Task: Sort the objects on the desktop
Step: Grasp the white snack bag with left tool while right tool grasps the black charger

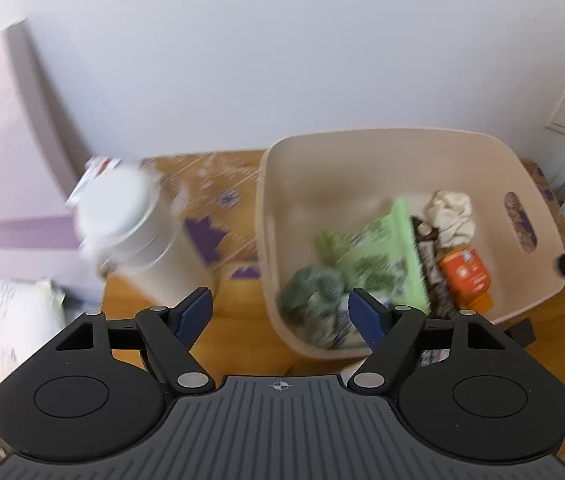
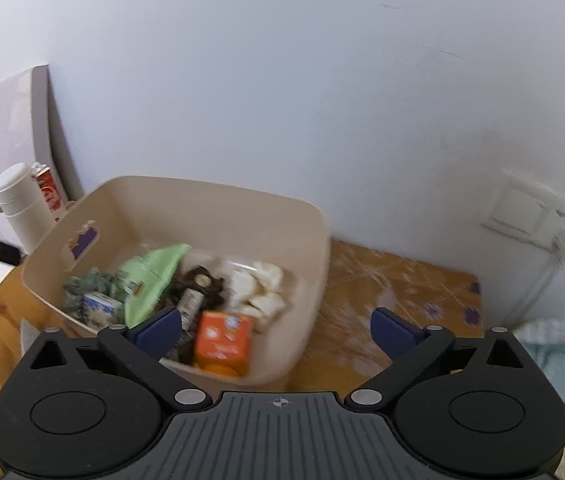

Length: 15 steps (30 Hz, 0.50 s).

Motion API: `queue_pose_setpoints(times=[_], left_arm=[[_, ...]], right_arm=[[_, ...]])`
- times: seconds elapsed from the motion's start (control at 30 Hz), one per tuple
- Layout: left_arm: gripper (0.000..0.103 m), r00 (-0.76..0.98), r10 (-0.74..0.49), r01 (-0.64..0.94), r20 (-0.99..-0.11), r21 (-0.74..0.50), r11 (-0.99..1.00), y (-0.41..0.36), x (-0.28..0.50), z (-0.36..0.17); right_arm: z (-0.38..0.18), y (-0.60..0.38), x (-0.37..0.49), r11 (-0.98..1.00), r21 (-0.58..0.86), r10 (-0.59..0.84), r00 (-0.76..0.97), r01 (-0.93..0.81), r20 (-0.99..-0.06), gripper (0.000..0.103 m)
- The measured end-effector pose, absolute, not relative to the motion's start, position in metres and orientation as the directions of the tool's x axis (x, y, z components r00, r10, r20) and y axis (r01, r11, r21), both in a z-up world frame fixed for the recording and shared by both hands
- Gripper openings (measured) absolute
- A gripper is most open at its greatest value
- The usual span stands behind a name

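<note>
Both claws gape wide and hold nothing. The left claw (image 1: pixel 282 312) hangs over the wooden desk (image 1: pixel 238 320) between a white flask (image 1: pixel 138 236) and a beige bin (image 1: pixel 414 148). The right claw (image 2: pixel 278 332) hovers at the bin's (image 2: pixel 218 200) near rim, above an orange carton (image 2: pixel 224 340) lying inside with a green packet (image 2: pixel 150 280).

My left tool (image 1: pixel 280 314): jaws spread wide, nothing between blue pads (image 1: pixel 192 312), angled down. My right tool (image 2: pixel 278 330): jaws spread wide too, empty, pads (image 2: pixel 392 330) apart, tilted down.
</note>
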<state>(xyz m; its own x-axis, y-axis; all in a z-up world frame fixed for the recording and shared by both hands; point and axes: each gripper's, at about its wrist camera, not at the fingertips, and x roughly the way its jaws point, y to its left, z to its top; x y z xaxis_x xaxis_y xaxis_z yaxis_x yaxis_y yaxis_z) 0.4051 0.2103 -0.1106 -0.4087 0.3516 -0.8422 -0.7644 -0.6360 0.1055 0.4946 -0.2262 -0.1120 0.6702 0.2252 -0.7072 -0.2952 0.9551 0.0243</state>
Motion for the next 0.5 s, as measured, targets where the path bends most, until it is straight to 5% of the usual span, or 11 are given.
queue_pose_setpoints(times=[0.5], left_arm=[[0.079, -0.325, 0.245, -0.684, -0.913, 0.048, -0.728, 0.158, 0.458, -0.168]], right_arm=[[-0.189, -0.233, 0.473, 0.967, 0.054, 0.182, 0.53, -0.247, -0.828, 0.103]])
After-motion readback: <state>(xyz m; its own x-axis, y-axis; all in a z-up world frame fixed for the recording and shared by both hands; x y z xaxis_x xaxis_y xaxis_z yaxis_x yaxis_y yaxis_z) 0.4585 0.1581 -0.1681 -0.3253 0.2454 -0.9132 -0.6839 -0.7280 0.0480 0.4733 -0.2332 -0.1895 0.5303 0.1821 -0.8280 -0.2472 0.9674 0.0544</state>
